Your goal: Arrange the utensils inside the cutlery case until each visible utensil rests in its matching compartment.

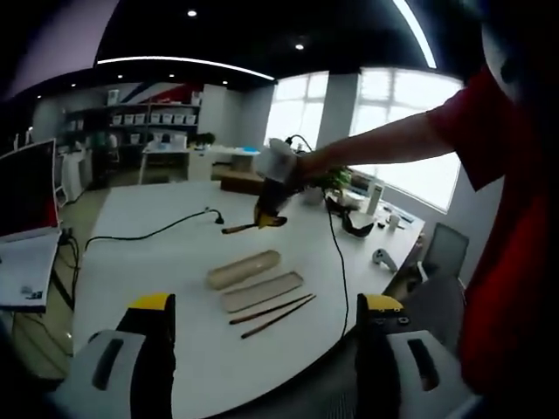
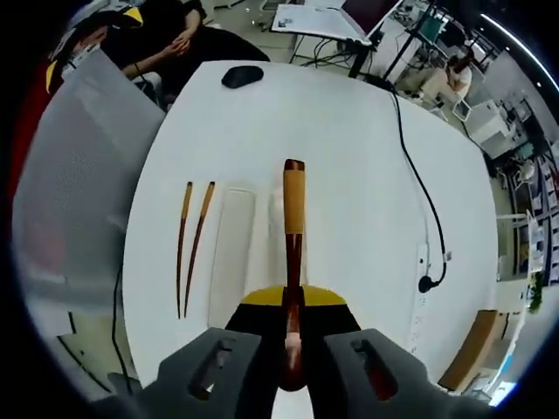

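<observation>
- White table [image 1: 175,262] is taking up most of both views; a black cable [image 2: 417,188] is running across it and a black mouse [image 2: 242,76] is sitting near its far edge in the right gripper view.
- Person in a red sleeve [image 1: 489,122] is reaching an arm out over the table in the left gripper view.
- Left gripper [image 1: 262,349] is hanging off the near table edge, jaws spread wide apart, holding nothing.
- Right gripper [image 2: 288,336] is hovering above the table, jaws clamped onto the dark handle of a wooden spoon [image 2: 293,236]; in the left gripper view it [image 1: 271,209] is showing up above the far part of the table, spoon [image 1: 240,227] sticking out sideways.
- Cutlery case base [image 1: 244,269] is lying on the table, mostly hidden under the spoon in the right gripper view; can't tell its compartments.
- Flat lid [image 1: 262,291] is lying just beside the base, pale and rectangular [image 2: 231,253].
- Two wooden chopsticks [image 1: 272,314] are lying on the table just beside the lid, roughly parallel, outside the case [image 2: 190,244].
</observation>
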`<state>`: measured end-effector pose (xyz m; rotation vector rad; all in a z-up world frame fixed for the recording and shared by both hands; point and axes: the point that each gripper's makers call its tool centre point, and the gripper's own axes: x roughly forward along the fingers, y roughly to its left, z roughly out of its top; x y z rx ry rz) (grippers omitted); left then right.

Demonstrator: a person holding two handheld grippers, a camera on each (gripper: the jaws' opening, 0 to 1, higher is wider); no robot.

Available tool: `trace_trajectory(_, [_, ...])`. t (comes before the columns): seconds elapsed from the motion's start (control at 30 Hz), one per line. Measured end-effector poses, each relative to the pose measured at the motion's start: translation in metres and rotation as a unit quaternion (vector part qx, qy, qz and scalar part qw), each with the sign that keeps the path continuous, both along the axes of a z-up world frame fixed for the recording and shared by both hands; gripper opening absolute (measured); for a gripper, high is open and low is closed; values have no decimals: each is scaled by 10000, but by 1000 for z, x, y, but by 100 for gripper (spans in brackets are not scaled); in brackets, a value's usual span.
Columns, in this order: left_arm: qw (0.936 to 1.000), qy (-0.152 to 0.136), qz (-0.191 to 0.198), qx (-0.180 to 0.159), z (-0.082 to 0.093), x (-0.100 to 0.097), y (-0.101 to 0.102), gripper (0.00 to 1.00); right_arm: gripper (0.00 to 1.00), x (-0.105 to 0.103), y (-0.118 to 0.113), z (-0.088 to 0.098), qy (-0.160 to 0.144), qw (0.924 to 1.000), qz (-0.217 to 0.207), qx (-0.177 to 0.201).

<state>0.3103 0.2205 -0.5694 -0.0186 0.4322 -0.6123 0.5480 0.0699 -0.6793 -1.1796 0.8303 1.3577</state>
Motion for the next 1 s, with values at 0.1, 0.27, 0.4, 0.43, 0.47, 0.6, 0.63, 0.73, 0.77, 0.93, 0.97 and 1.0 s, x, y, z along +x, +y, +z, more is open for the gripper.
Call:
trace_trajectory(0.1, [10000, 37, 29, -17, -2, 2, 1, 87, 1, 6, 3, -2, 43, 10000, -38, 39])
trace_trajectory(0.27, [9999, 100, 86, 30, -6, 4, 3, 87, 1, 13, 6, -8, 80, 9999, -73, 76])
trace_trajectory(0.4, [9998, 162, 127, 56, -9, 5, 5, 87, 1, 16, 8, -15, 101, 9998, -85, 115])
trace_trajectory(0.43, [9997, 179, 130, 67, -10, 5, 5, 87, 1, 18, 10, -21, 72, 9998, -103, 154])
trace_trajectory(0.47, [9997, 189, 148, 81, -11, 5, 6, 87, 1, 22, 11, -23, -28, 9997, -121, 200])
trace_trajectory(0.6, [9995, 218, 187, 110, -14, 5, 7, 87, 1, 22, 11, -43, 43, 9996, -204, 191])
trace_trajectory(0.63, [9995, 230, 202, 117, -14, 4, 8, 87, 1, 22, 10, -46, 47, 9997, -190, 153])
trace_trajectory(0.73, [9993, 256, 238, 132, -16, 4, 10, 87, 1, 21, 10, -54, 65, 9999, -96, 96])
trace_trajectory(0.77, [9992, 269, 252, 145, -18, 3, 11, 87, 1, 22, 10, -55, 67, 9999, -81, 89])
trace_trajectory(0.93, [9990, 319, 269, 162, -21, 3, 11, 87, 1, 25, 12, -63, 88, 9999, -25, 56])
trace_trajectory(0.97, [9990, 321, 263, 168, -21, 3, 11, 87, 1, 26, 12, -65, 89, 9999, -49, 55])
trace_trajectory(1.0, [9990, 322, 260, 171, -21, 4, 11, 86, 1, 27, 12, -68, 107, 9999, -101, 63])
